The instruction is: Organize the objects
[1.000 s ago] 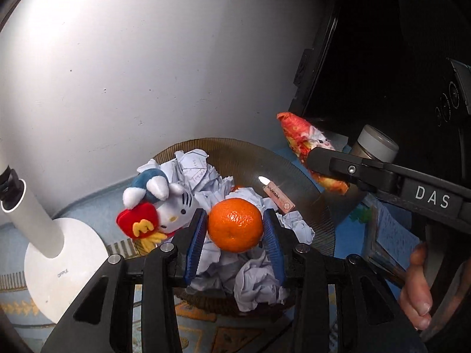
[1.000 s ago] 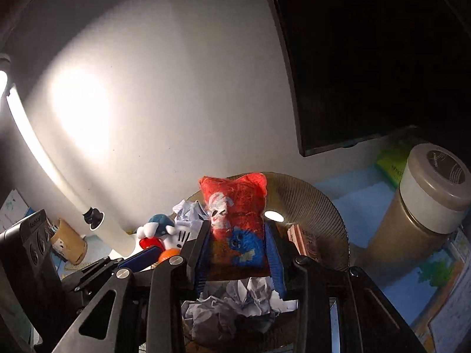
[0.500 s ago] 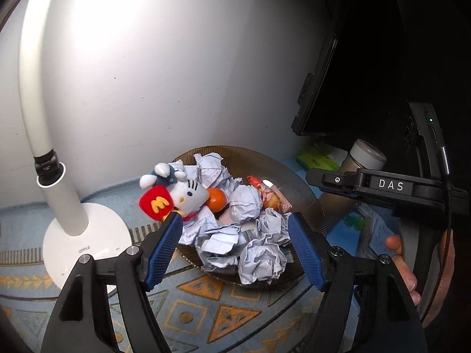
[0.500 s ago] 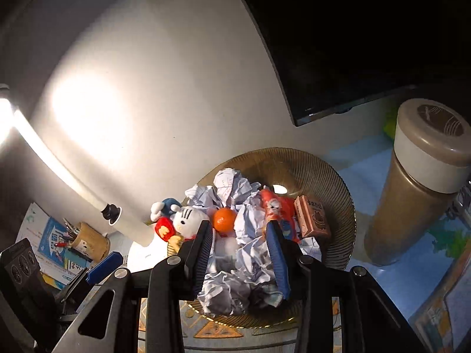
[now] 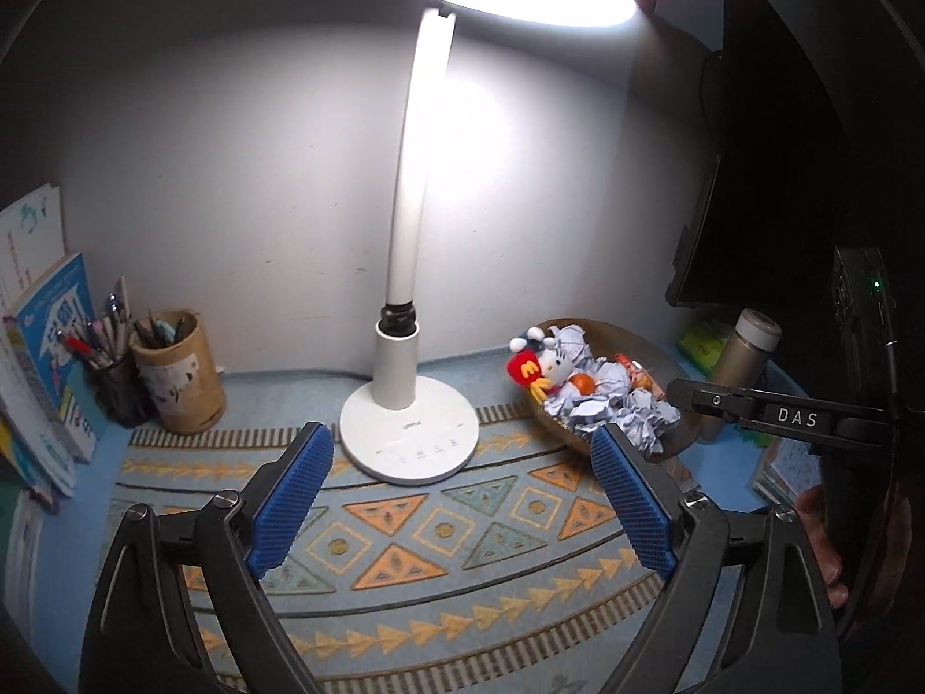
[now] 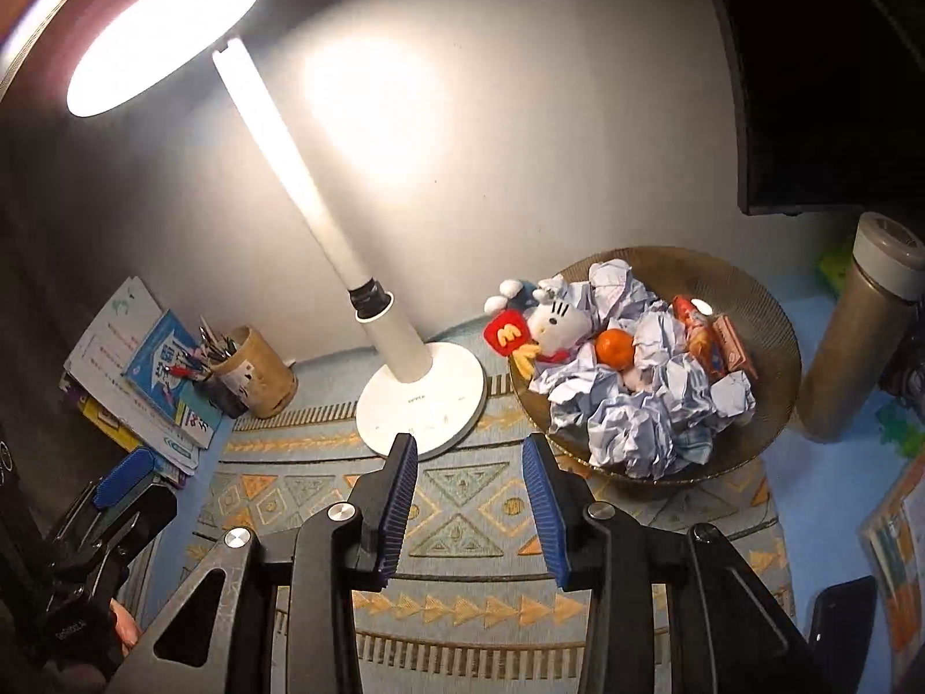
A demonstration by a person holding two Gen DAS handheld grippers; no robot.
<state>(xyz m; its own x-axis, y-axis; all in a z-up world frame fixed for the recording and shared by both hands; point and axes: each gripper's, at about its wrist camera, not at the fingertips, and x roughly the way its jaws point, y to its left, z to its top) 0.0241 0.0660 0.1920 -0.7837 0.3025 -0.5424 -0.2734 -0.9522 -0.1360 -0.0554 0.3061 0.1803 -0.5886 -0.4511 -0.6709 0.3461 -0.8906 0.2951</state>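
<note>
Above the patterned mat, left tongs and right tongs hang apart, empty. Orange, plush and snack packet lie in the bowl; gathering seems essentially finished.

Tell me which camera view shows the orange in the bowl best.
The right wrist view: the orange appears larger and mostly uncovered among crumpled paper. The left wrist view shows it small and partly hidden.

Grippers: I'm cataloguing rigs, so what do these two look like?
Both the left gripper and right gripper have black angular frames, silver bolts and ribbed blue pads on the jaws. The left wrist view shows white "DAS" lettering on the right one.
</note>
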